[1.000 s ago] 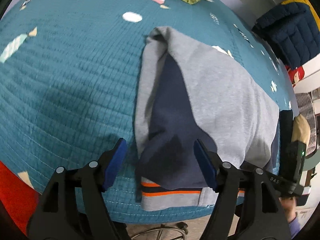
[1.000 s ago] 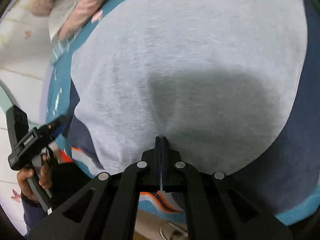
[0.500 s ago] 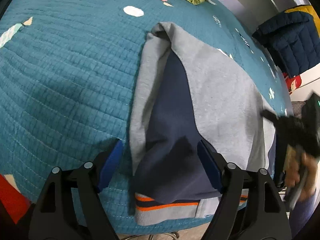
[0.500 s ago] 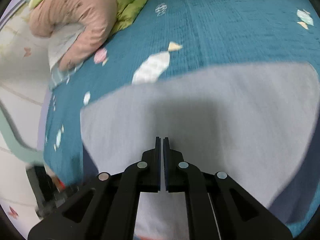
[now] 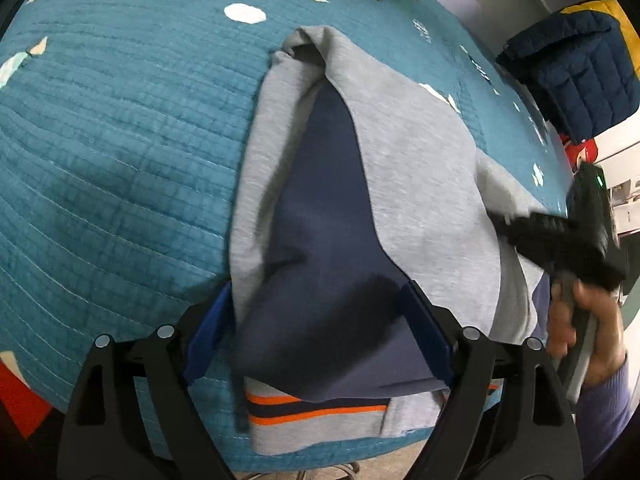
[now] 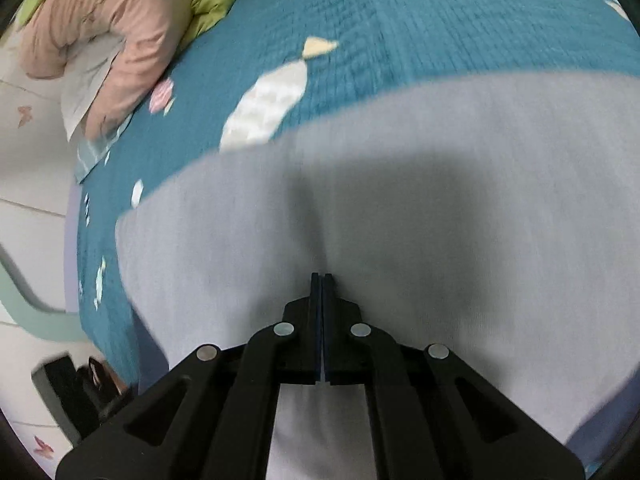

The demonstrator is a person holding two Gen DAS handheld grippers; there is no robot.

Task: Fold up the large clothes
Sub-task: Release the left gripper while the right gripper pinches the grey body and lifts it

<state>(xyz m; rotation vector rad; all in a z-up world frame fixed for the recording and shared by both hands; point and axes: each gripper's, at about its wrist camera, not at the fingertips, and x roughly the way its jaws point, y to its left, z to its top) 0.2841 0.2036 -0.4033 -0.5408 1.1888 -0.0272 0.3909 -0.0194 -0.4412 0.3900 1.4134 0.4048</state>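
A grey and navy sweatshirt (image 5: 408, 184) with an orange-striped hem (image 5: 316, 408) lies partly folded on the teal quilt (image 5: 120, 140). My left gripper (image 5: 316, 316) is open, its blue pads on either side of the navy panel near the hem, just above the cloth. My right gripper (image 6: 322, 280) is shut on the grey fabric (image 6: 400, 220) and holds it up. In the left wrist view the right gripper (image 5: 496, 220) reaches into the grey cloth at the right.
A pink and green bedding pile (image 6: 120, 28) lies at the far end of the bed. A navy quilted jacket (image 5: 572, 68) hangs beyond the bed's right side. The bed's near edge (image 5: 280, 460) runs just below the hem.
The right gripper has lifted and carried the grey fabric across, so more quilt shows beyond it. The left gripper has moved slightly closer to the navy panel and stays open.
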